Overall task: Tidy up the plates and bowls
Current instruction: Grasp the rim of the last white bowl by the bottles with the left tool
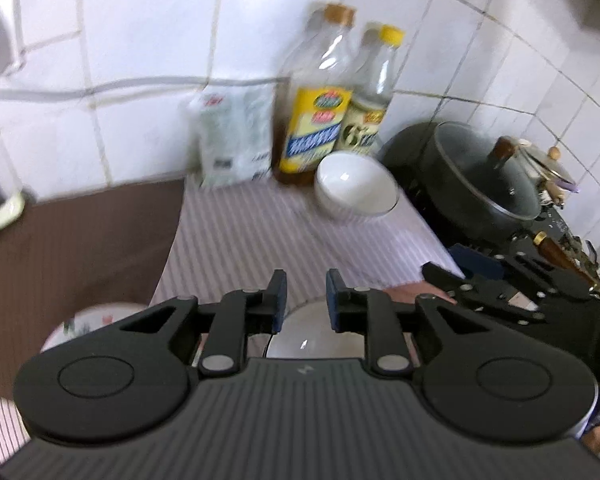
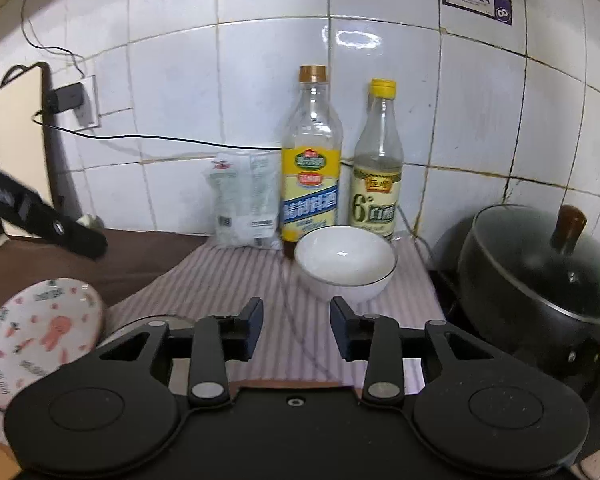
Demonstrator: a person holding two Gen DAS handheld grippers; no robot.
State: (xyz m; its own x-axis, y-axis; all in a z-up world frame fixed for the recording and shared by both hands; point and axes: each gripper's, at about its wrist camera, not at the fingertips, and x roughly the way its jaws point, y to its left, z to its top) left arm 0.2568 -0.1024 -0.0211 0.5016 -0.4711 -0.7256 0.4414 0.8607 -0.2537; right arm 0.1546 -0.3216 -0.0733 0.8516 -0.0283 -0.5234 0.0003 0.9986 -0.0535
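White bowl (image 2: 345,263) is seen on the striped cloth (image 2: 236,280), far and slightly right of the right gripper (image 2: 296,330), whose jaws are spread and empty. Left gripper (image 1: 306,300), likewise parted, is held farther off.

Left gripper (image 1: 305,298), jaws parted with nothing between them, above a white dish (image 1: 312,340) partly hidden under the fingers. White bowl (image 1: 356,184) upright at the far end of the striped cloth (image 1: 260,240), just in front of two bottles: yellow-labelled bottle (image 1: 316,120) and yellow-capped bottle (image 1: 372,112). White packet (image 1: 236,136) leaning against the tiled wall (image 1: 148,20). Patterned plate (image 1: 88,324) at lower left on brown mat (image 1: 72,248). Lidded dark pot (image 1: 484,180) at right. Right gripper (image 1: 500,288) at right edge, state unclear.
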